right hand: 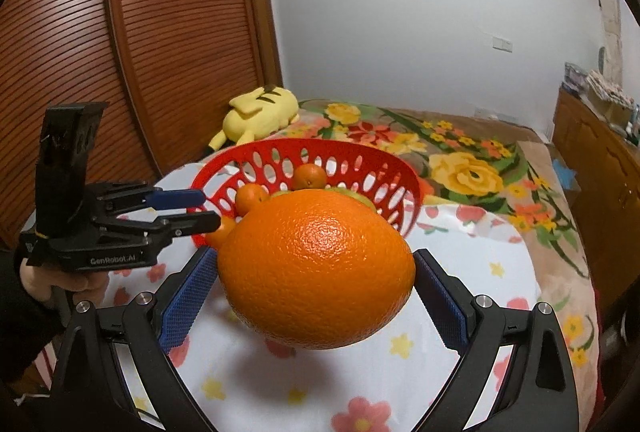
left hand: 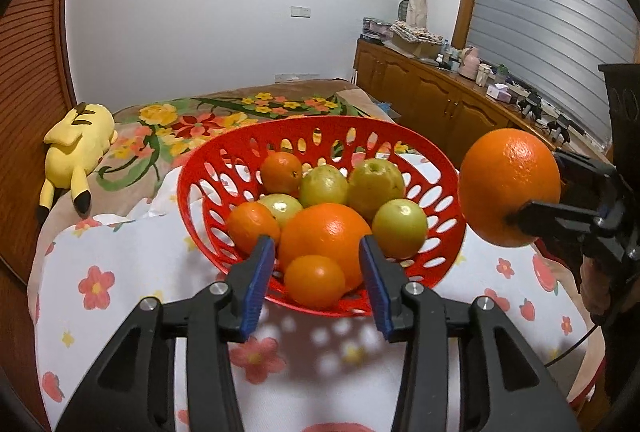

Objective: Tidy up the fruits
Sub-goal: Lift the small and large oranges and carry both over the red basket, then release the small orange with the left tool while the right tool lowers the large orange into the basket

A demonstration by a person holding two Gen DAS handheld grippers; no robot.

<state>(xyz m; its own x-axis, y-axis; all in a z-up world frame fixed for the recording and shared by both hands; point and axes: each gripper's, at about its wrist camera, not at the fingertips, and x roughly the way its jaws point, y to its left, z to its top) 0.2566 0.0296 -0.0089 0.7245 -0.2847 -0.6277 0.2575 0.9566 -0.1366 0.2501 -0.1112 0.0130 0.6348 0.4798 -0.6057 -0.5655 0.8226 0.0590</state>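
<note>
A bedroom in a home. A bed (left hand: 132,168) spread with a flowered blanket (right hand: 460,160) carries a yellow plush toy (left hand: 78,148). A slatted wooden wardrobe door (right hand: 120,44) stands beside it, and a long wooden cabinet (left hand: 432,100) cluttered with household odds and ends runs under a shuttered window (left hand: 560,12).

Six oranges (left hand: 509,187), four green fruits (left hand: 375,183).

1. A large orange (right hand: 316,272), glossy and pebbled, hangs in the air just right of the basket, clamped between blue pads.
2. A red perforated basket (left hand: 440,232) sits tilted on the bed's near end.
3. Inside it lie four greenish-yellow fruits (left hand: 374,182), one big orange (left hand: 324,232) and three small oranges (left hand: 314,280).
</note>
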